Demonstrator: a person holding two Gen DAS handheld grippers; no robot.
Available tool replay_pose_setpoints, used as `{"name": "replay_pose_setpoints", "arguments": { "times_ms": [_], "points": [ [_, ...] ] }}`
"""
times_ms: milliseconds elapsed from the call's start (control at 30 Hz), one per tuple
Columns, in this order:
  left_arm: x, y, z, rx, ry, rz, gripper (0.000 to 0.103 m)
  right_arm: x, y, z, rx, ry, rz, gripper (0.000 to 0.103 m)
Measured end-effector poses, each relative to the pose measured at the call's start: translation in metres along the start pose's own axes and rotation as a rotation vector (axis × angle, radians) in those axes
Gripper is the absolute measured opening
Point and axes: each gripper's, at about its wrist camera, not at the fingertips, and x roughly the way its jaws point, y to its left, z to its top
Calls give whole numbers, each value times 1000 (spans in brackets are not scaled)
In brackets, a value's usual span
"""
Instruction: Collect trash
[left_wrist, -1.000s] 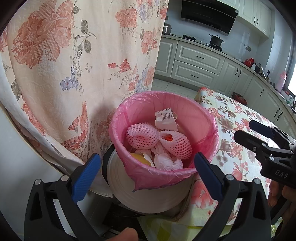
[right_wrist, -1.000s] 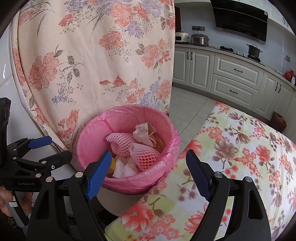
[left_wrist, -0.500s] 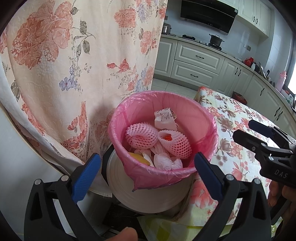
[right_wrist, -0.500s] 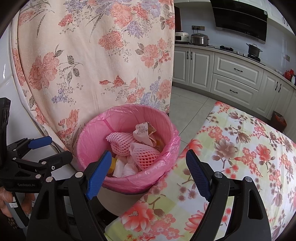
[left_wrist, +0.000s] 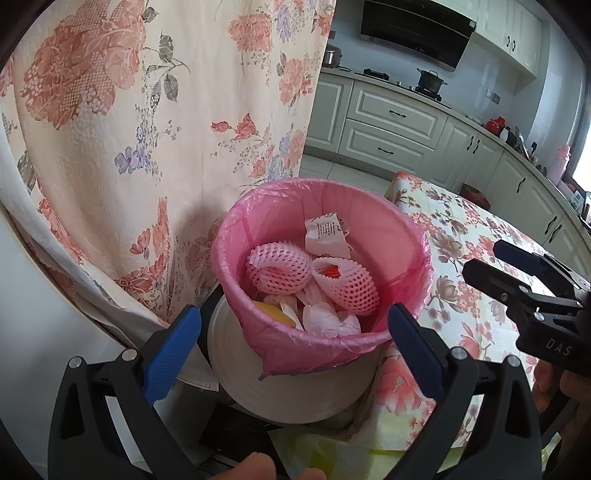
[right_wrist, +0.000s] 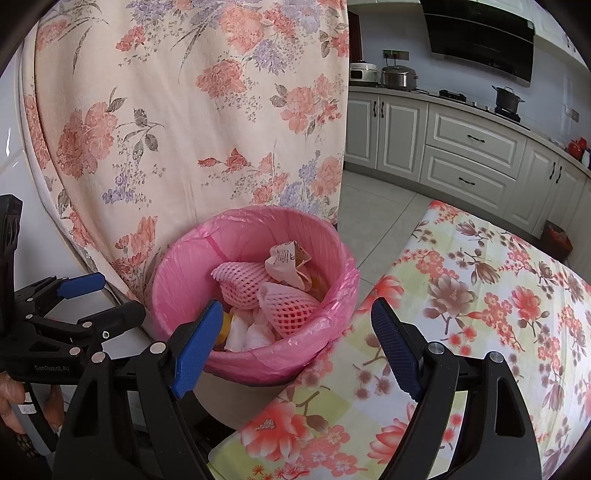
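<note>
Both claws, left claw (left_wrist: 293, 345) and right claw (right_wrist: 295, 345), stay released and unmoved over the pink-lined bin (left_wrist: 402, 236) beside the tabletop (right_wrist: 480, 295) corner; trash (left_wrist: 279, 264) lies inside, collection apparently finished.

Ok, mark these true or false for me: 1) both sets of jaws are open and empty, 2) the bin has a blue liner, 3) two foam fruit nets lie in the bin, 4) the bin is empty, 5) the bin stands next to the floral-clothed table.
1. True: the left gripper and the right gripper stand open with nothing in them.
2. False: the liner is pink.
3. True: two foam fruit nets lie on top.
4. False: the bin holds nets, a crumpled wrapper and tissues.
5. True: the table is beside it.
</note>
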Motion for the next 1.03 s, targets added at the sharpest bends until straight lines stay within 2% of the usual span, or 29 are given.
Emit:
{"name": "replay_pose_setpoints", "arguments": {
  "times_ms": [367,500,700,1033],
  "points": [
    [0,-3,0,27,-11,16,98,2,-3,-1,4,3,-1,78],
    [-3,-4,-1,28,-28,52,98,2,-3,-2,6,5,-2,78],
    [-3,-6,-1,39,-20,26,98,4,-4,-2,8,7,-2,78],
    [-3,-6,1,31,-21,39,98,4,-3,-2,8,6,-3,79]
  ]
}}
